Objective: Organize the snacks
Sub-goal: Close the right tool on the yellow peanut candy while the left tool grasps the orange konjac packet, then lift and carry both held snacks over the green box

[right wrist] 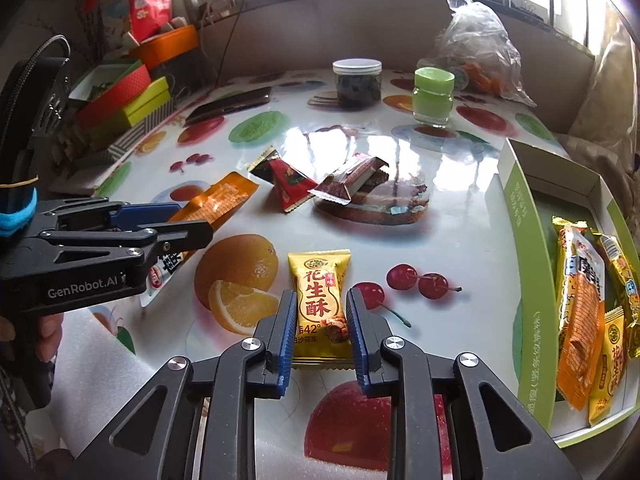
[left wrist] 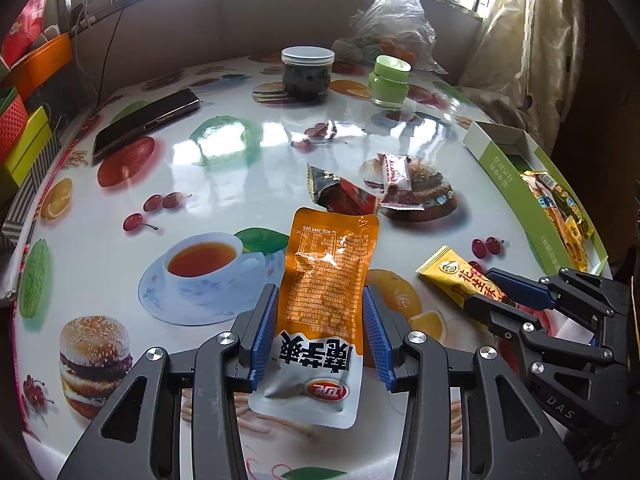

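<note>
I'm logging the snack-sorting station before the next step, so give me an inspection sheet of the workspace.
Surface: glossy fruit-print tablecloth, strong window glare.
Job's things: orange packet between the left pads; yellow peanut candy between the right pads; red packet and brown wrapped bars loose mid-table; green box at right holds several snacks.
Clutter: phone, dark jar, green jar, plastic bag.
Grippers: left gripper shut on the orange packet; right gripper shut on the candy.
Cables: thin cable behind the phone.
Surroundings: windows, curtain, stacked coloured boxes.
</note>
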{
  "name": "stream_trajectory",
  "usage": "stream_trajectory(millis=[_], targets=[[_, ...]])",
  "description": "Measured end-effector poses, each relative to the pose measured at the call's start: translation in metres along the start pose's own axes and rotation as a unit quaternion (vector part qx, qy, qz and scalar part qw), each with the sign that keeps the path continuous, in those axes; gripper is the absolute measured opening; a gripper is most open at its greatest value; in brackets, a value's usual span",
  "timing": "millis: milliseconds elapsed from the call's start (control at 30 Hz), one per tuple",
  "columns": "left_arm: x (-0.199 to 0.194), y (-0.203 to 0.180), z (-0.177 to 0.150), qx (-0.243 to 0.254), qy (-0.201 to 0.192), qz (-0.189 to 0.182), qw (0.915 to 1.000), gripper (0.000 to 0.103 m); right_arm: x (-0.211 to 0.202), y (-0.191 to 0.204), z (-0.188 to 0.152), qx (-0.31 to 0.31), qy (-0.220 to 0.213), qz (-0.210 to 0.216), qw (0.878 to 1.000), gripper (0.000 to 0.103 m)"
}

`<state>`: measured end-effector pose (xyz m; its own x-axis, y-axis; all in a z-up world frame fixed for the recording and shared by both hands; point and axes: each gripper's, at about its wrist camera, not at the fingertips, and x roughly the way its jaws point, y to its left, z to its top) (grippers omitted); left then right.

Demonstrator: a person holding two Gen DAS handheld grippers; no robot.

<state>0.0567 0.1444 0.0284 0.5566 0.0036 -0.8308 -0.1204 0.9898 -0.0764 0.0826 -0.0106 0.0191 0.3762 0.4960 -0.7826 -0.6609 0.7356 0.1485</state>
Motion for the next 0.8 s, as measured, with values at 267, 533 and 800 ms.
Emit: stream_trajectory(millis=[267,533,800], targets=[[-0.001,-0.007,-0.002,0.001,0.0,-0.004,1.0,0.044,0.001,-0.003,-0.005,0.008,0.012,0.001,1.0,0.024],[-0.001,-0.008,-0.003,0.0,0.002,-0.006,1.0,0.044,0.013,0.007,-0.002,-0.018,0.023,-0.02,0.999,0.033],[-0.005,-0.014,0.0,0.004,-0.001,-0.007,1.0,0.044,0.008,0.005,-0.003,-0.013,0.017,-0.016,1.0,0.021]])
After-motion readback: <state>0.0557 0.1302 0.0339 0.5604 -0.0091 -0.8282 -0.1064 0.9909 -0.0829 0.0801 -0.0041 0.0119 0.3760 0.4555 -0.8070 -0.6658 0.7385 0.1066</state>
